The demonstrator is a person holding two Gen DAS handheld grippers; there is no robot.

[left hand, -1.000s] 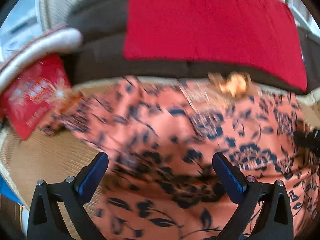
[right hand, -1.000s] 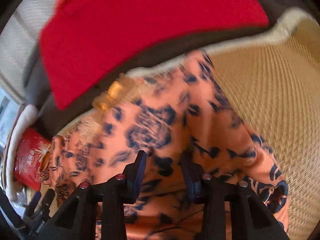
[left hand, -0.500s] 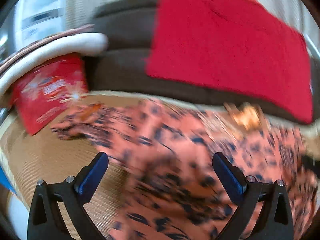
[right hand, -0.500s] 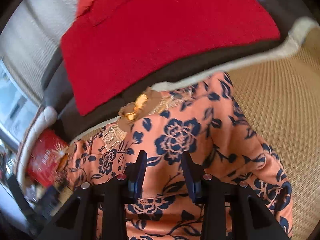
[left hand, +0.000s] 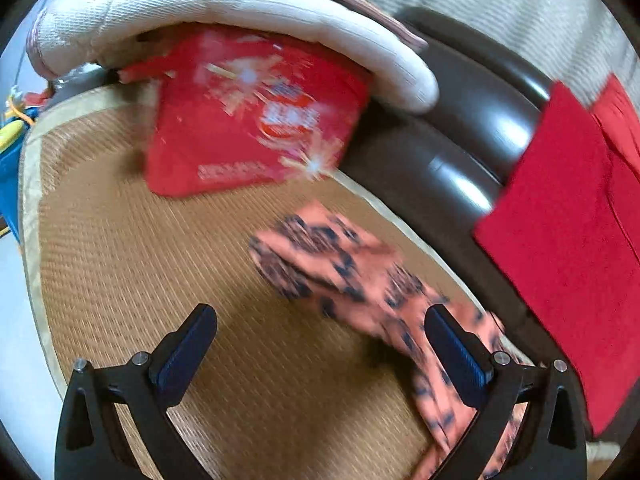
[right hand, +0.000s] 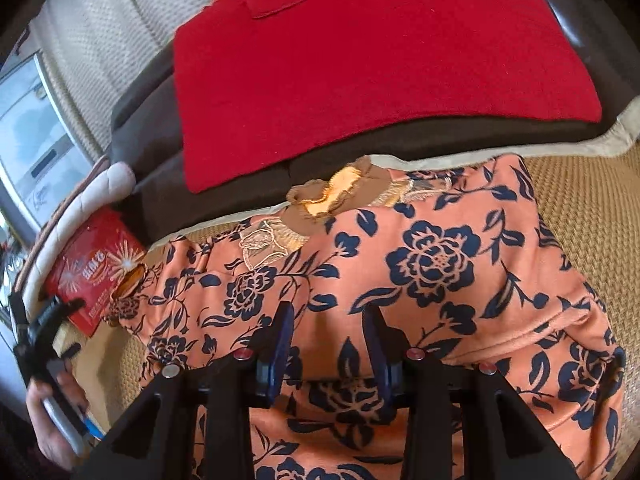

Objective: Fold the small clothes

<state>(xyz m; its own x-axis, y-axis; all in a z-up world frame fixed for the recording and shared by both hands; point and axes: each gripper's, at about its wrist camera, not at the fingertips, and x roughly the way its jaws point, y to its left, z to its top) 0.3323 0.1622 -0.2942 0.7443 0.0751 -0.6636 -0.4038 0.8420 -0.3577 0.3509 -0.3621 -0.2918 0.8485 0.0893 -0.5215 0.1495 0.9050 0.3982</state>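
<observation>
- In the left wrist view we are seeing the left claw standing wide, nothing lying between its fingers but bare woven mat.
- The orange floral garment is lying on that mat to the right of centre, blurred; its narrow end is reaching up toward the middle of the frame, and its lower part is passing behind the claw's right finger.
- A red packet is sitting in the upper middle, under a pale cushion roll.
- In the right wrist view the right claw is standing narrow, low in the centre over the garment.
- Cloth is showing in the gap between the fingers; whether the pads are pressing it we cannot tell.
- A red cloth is draping over the dark sofa back along the top.
- A hand is showing at the lower left edge.
</observation>
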